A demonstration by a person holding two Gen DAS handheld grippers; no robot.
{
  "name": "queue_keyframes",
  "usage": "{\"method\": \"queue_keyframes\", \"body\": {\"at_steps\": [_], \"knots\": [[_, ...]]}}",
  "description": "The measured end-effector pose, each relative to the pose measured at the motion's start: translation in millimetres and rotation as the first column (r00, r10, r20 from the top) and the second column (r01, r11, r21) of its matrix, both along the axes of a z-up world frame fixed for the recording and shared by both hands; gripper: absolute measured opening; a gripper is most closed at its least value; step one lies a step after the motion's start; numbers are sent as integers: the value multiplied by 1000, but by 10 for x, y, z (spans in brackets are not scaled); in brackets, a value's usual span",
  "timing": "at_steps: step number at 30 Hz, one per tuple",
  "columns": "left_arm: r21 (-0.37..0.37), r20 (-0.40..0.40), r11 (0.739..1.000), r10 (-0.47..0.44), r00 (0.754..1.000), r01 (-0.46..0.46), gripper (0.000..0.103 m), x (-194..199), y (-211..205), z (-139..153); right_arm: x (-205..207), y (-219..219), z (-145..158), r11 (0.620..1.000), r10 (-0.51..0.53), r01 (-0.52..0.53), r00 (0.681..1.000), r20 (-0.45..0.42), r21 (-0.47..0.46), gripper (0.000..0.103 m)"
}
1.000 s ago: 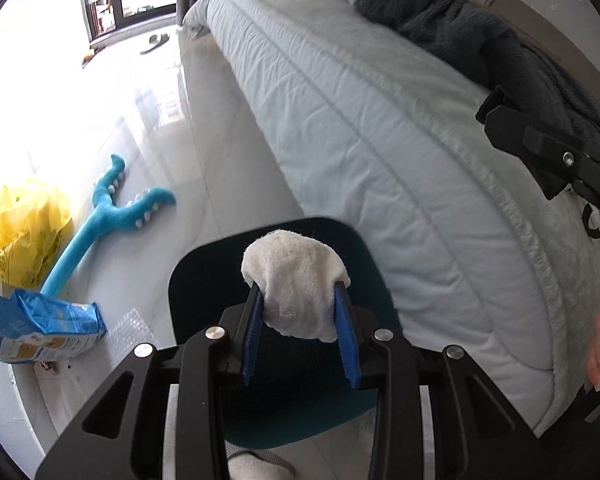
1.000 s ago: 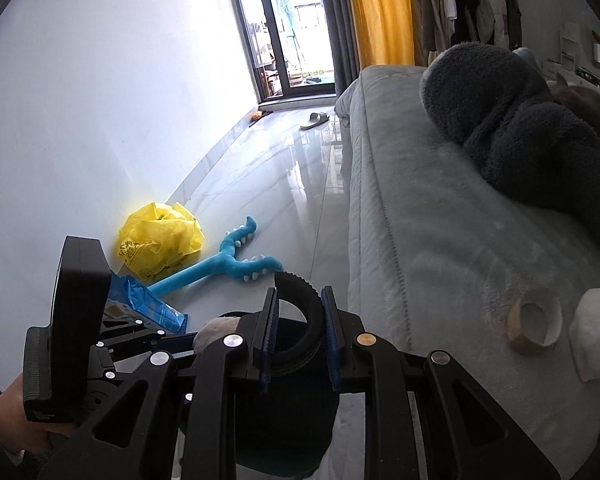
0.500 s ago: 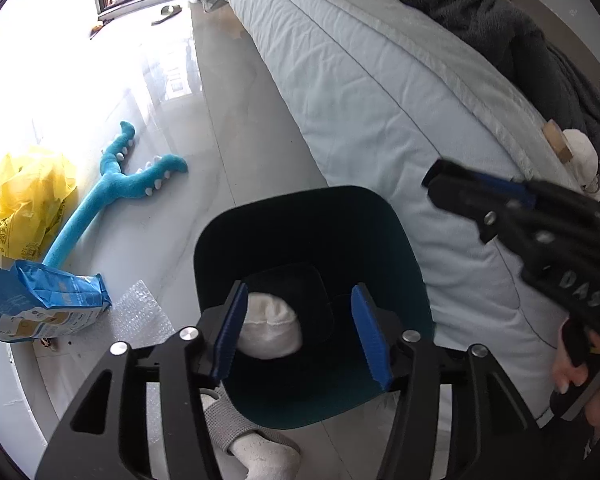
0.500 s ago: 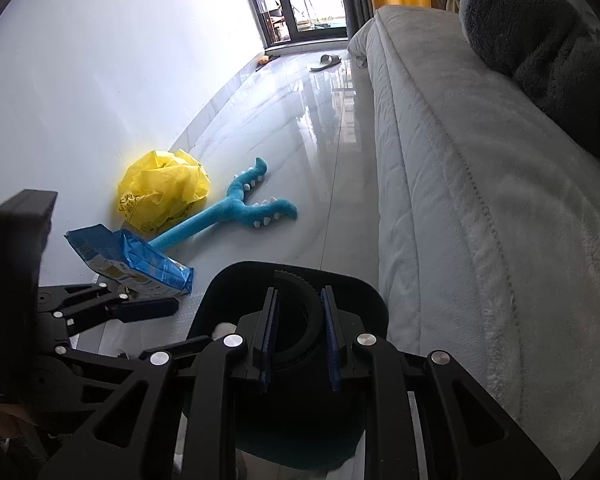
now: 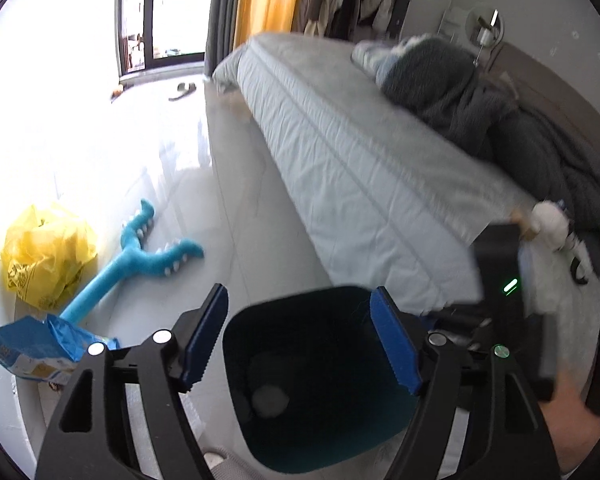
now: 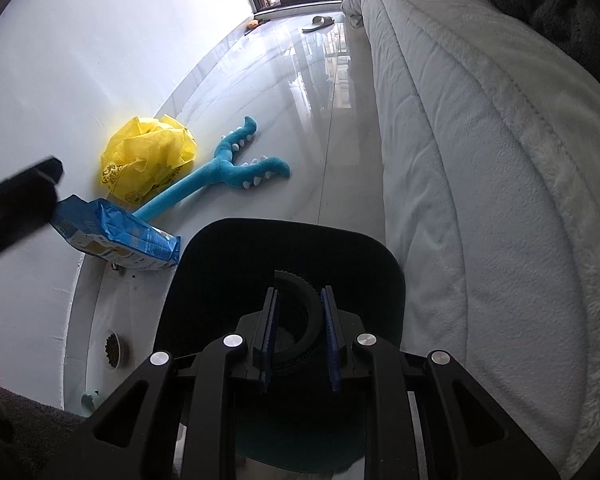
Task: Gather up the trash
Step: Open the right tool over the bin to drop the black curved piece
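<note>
A dark teal trash bin (image 5: 342, 446) stands on the floor beside the bed. On its bottom lies a white crumpled wad (image 5: 270, 400). My left gripper (image 5: 299, 342) hangs above the bin's mouth, its jaws opening, with nothing between the blue pads (image 5: 204, 340). In the right wrist view my right gripper (image 6: 299, 320) is shut on a black ribbed ring (image 6: 296, 280), held just over the bin (image 6: 292, 226). Another white wad (image 5: 548, 220) and a brown tape roll (image 5: 520, 222) lie on the bed's near end.
A yellow plastic bag (image 6: 148, 160), a blue snack bag (image 6: 116, 236) and a blue plush toy (image 6: 228, 168) lie on the glossy floor by the wall. A small bowl of pellets (image 6: 112, 350) sits near the bin. The grey bed (image 6: 480, 160) runs along the right, with dark blankets (image 5: 460, 92) on it.
My left gripper opened and let go of the white wad, which dropped into the bin, then rose and tilted up. My right gripper came down over the bin with the black ring.
</note>
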State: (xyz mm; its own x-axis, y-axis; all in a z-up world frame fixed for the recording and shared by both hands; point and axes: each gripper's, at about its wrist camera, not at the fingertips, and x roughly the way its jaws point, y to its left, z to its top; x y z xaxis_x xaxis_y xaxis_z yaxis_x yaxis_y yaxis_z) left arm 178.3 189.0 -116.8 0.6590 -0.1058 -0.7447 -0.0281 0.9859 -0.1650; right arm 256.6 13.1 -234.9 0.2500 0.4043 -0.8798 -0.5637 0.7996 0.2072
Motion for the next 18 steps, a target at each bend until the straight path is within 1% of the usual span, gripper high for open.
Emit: {"method": "queue_keyframes", "body": {"at_steps": [5, 8, 12, 14, 15, 16, 17, 18], "knots": [[23, 126, 1000, -16, 992, 13, 79, -32, -59, 340, -71, 64, -76, 1000, 19, -19, 1000, -23, -24, 22], [-4, 171, 1000, -10, 985, 11, 83, -31, -56, 517, -121, 112, -120, 998, 39, -40, 999, -24, -41, 22], [-10, 241, 1000, 5, 971, -3, 87, -38, -69, 787, -200, 179, -145, 994, 83, -84, 996, -24, -75, 22], [-9, 274, 1000, 17, 962, -15, 89, -75, -87, 877, -255, 210, -112, 991, 109, -111, 994, -21, -81, 22], [-3, 289, 1000, 19, 957, -19, 92, -73, -106, 912, -279, 220, -86, 989, 121, -122, 993, -16, -84, 23], [0, 298, 1000, 18, 954, -19, 95, -77, -118, 932, -308, 228, -56, 987, 132, -132, 991, -6, -88, 30], [4, 306, 1000, 14, 952, -16, 95, -73, -147, 958, -338, 227, -30, 986, 140, -139, 990, 3, -89, 39], [5, 312, 1000, 12, 950, -15, 95, -67, -169, 981, -363, 216, -9, 986, 145, -143, 989, 10, -85, 58]]}}
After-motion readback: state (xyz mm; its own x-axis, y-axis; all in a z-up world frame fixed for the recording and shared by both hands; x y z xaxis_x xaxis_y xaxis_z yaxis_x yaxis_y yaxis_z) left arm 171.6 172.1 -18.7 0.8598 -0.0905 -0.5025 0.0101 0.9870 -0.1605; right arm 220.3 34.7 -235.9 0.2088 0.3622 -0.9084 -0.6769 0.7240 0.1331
